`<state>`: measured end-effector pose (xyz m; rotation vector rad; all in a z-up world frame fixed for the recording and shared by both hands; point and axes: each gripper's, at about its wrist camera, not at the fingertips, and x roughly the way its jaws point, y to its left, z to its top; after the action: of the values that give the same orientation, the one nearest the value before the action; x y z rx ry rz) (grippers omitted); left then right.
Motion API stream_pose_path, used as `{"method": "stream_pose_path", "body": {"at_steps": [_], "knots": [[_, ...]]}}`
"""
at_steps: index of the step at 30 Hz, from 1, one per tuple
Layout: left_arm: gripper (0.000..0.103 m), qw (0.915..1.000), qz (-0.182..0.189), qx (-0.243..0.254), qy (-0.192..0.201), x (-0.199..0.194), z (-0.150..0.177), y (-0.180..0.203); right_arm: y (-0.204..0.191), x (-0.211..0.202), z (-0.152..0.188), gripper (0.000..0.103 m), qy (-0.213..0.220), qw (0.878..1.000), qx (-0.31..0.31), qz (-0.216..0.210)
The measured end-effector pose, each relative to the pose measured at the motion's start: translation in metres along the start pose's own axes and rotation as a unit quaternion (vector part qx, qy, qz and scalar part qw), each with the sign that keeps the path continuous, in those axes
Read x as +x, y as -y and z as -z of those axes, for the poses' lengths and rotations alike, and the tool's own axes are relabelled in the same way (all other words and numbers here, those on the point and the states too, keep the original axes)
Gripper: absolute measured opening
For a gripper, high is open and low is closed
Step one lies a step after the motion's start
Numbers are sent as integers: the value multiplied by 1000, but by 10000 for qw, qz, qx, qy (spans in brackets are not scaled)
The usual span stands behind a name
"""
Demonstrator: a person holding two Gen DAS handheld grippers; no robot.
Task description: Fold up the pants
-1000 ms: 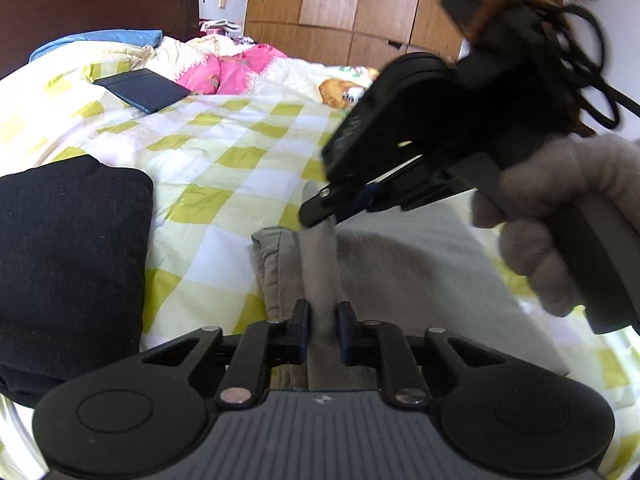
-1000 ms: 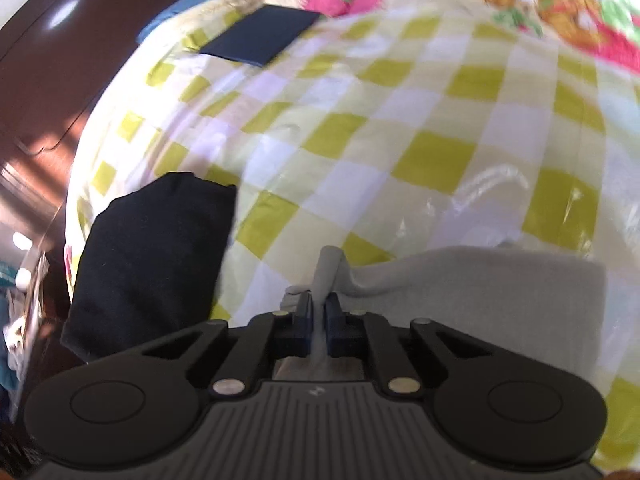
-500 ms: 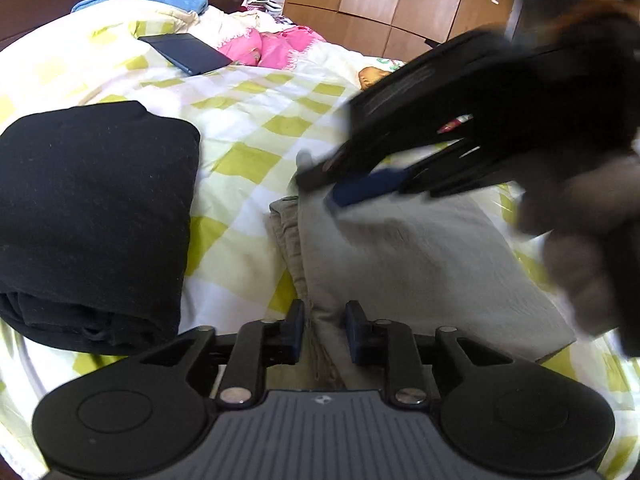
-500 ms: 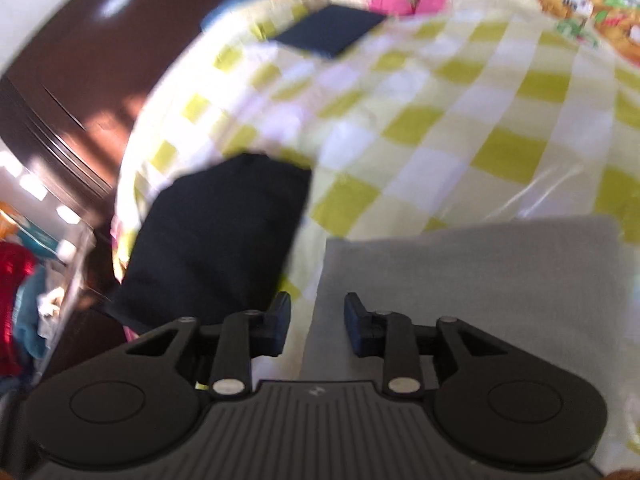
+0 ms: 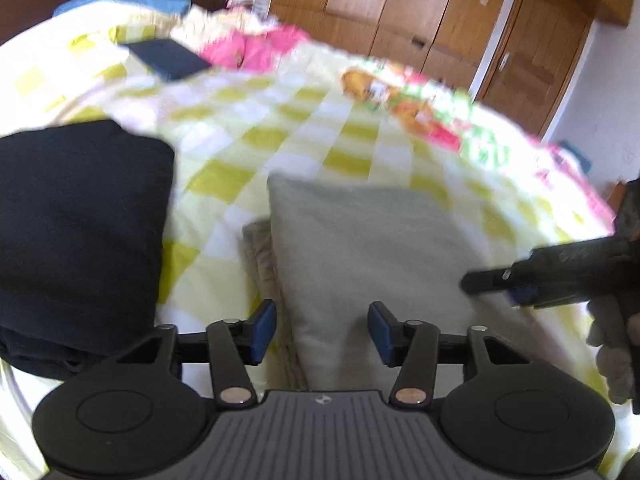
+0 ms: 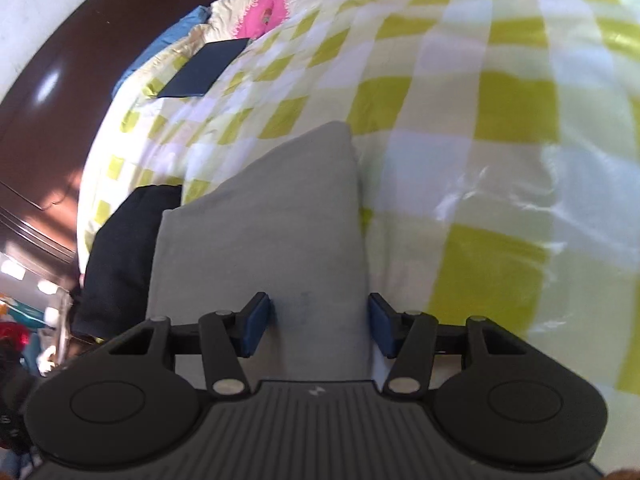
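Pants [image 5: 360, 248] lie folded on the checked bedspread [image 5: 248, 136] just right of a folded black garment [image 5: 76, 224]. Our left gripper [image 5: 322, 330] has just been opening — its pads straddle the near edge without pressing; our right gripper [image 6: 316, 326] likewise, apart over the grey cloth.

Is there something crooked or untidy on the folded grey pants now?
Slightly. On the grey pants, a lower layer sticks out past the top fold's left edge, so the edges do not line up. Nothing else stands out.
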<state>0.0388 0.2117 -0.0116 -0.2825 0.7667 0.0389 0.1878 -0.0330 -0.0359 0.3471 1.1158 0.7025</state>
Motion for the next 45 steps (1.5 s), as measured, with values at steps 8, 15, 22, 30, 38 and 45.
{"method": "stream_pose_path", "body": {"at_steps": [8, 15, 22, 30, 38, 45], "knots": [[64, 9983, -154, 475, -305, 18, 2, 21, 5, 2, 4, 21, 2, 9988, 159, -470], [64, 9932, 355, 1055, -336, 29, 0, 76, 46, -65, 22, 16, 349, 9982, 461, -138], [64, 9750, 1166, 1841, -428, 66, 2, 170, 116, -131, 18, 17, 874, 9872, 795, 1073], [65, 9748, 772, 2082, -209, 38, 4, 180, 101, -175, 44, 25, 1507, 9739, 334, 1664], [65, 9733, 548, 2131, 653, 47, -48, 216, 77, -149, 34, 25, 1486, 9794, -175, 1354], [67, 9773, 26, 2110, 183, 122, -48, 220, 84, -127, 57, 25, 1081, 9868, -238, 1186]]}}
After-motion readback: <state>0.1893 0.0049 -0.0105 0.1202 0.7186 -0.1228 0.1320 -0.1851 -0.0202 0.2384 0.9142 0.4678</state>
